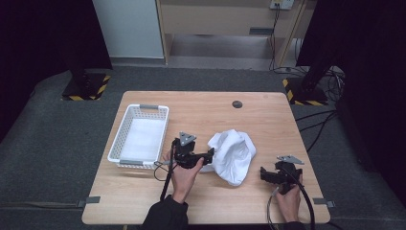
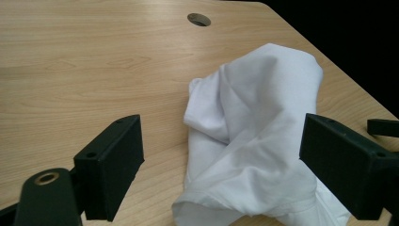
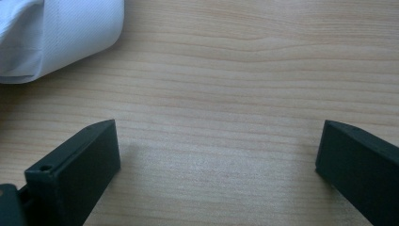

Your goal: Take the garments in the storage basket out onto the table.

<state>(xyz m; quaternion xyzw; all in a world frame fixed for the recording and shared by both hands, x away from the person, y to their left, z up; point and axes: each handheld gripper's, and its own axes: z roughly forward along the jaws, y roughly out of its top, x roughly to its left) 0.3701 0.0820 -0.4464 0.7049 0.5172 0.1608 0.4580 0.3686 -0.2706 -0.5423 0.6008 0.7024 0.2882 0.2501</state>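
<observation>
With the crumpled white garment (image 1: 233, 155) bunched mid-table right of the white basket (image 1: 140, 135), the left gripper (image 2: 221, 160) straddles its near edge, jaws spread — better to bite a thick fold. The right gripper (image 3: 216, 155) waits, jaws parted, over bare wood.

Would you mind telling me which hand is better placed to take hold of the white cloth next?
Probably the left. The left tongs are open at the edge of the white cloth, which lies between their jaws in the left gripper view. The right tongs are open over bare table, apart from the cloth.
</observation>
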